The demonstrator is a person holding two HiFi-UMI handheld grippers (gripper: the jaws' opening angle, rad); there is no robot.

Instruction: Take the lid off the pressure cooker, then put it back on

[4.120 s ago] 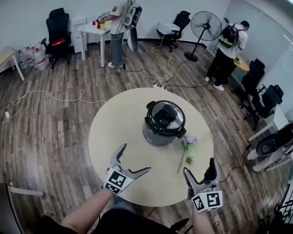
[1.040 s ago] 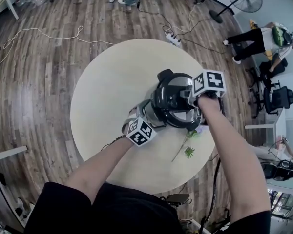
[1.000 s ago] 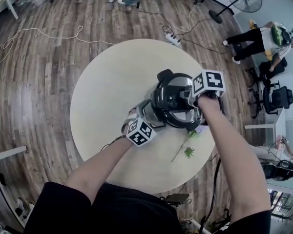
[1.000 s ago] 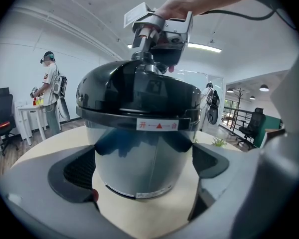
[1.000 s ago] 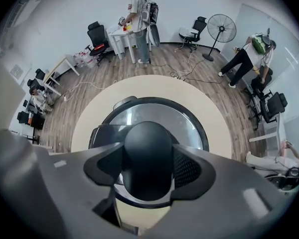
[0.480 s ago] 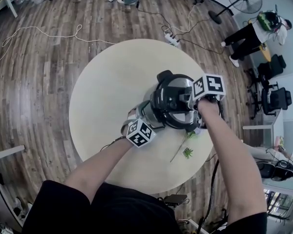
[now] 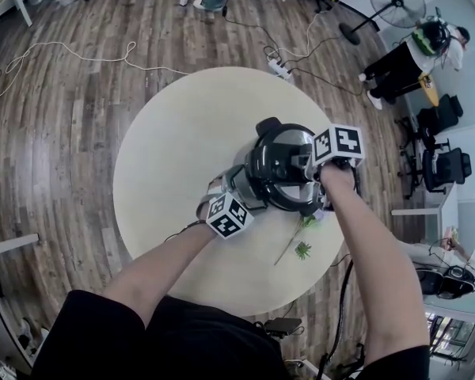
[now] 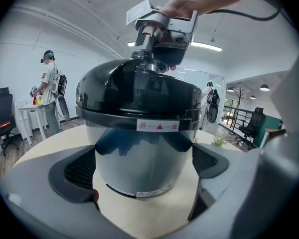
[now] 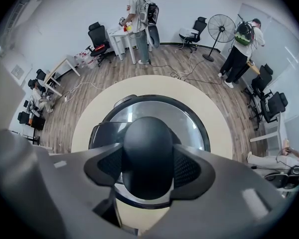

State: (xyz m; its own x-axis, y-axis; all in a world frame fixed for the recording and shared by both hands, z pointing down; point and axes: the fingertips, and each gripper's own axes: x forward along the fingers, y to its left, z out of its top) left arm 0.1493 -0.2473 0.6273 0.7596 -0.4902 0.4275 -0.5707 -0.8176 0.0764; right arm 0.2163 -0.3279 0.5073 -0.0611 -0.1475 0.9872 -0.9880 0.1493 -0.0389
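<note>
Right of centre on the table [image 7: 174, 149], clamps the lid [image 7: 271, 161] knob [image 9: 147, 151] from above in the right gripper [image 9: 147, 166] and hugs the cooker [image 8: 144, 148] body between the wide-set jaws of the left gripper [image 8: 143, 172], lid seated, so likely only starts the removal, with lift-off and refit both left to do.

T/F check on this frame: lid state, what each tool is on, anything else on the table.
1. The right tool is clamped on the lid knob from above. True.
2. The lid is off the pressure cooker. False: it sits on the pot.
3. The left tool is clear of the cooker. False: its jaws clasp the cooker's body.
4. A flower lies on the table beside the cooker. True.
</note>
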